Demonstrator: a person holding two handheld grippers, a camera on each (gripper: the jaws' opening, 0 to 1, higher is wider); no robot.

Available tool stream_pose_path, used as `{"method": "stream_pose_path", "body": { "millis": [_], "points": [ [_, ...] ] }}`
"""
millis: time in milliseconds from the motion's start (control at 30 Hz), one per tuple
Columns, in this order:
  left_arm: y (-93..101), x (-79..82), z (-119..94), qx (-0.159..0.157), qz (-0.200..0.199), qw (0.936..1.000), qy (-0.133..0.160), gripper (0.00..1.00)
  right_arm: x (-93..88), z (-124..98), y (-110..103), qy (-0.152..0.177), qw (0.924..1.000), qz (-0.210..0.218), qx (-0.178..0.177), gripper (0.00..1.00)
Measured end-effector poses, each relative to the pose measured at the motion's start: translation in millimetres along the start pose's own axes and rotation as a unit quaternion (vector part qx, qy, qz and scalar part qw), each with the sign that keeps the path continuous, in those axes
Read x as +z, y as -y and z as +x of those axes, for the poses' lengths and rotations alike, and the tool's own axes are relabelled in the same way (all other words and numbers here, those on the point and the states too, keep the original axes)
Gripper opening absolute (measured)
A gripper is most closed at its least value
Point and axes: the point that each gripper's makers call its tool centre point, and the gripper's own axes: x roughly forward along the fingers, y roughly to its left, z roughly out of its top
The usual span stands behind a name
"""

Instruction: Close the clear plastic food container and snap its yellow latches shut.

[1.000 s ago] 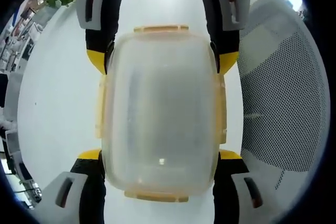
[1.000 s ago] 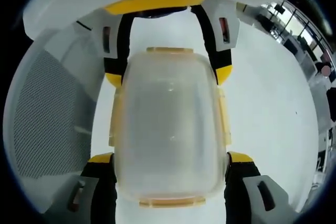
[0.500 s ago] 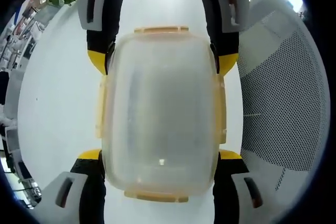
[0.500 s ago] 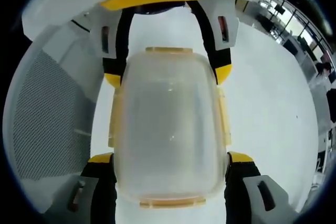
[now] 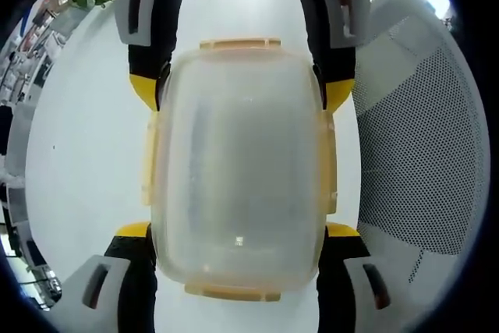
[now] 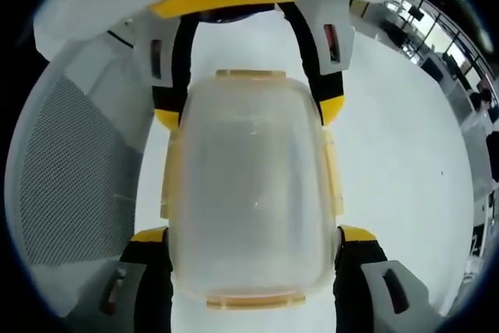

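The clear container (image 5: 238,165) is sitting lid-on on the white surface (image 5: 86,154), and both tools are bracketing it from opposite ends. In the left gripper view the left tool (image 5: 236,233) is coming up from the bottom with its yellow-tipped jaws hugging the near corners, and the right tool (image 5: 240,87) is doing the same at the far end. The right gripper view is mirroring that, container (image 6: 249,193) in the middle, right tool (image 6: 253,238) near, left tool (image 6: 243,111) far. Both are looking closed on the box, jaws touching its sides.

The latches (image 5: 148,161) along the long sides seem to be lying flat, but I can't tell if they're actually clicked.

What could go wrong: squeezing the thin plastic walls too hard could be bowing the lid and popping a latch back open, or the box could be skating on that slick surface if one tool pushes harder than the other. A mesh chair (image 5: 421,138) is sitting just beside the edge, so a slide that way is risking a drop
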Motion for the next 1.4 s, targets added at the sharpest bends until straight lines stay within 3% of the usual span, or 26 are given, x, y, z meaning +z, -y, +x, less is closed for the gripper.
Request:
{"method": "stream_pose_path", "body": {
  "millis": [1400],
  "points": [
    [-27.5,0.9,2.4,-0.001,0.006,1.0,0.002,0.86,-1.7,0.9,26.7,-0.003,0.9999,0.011,0.003,0.87]
  ]
}}
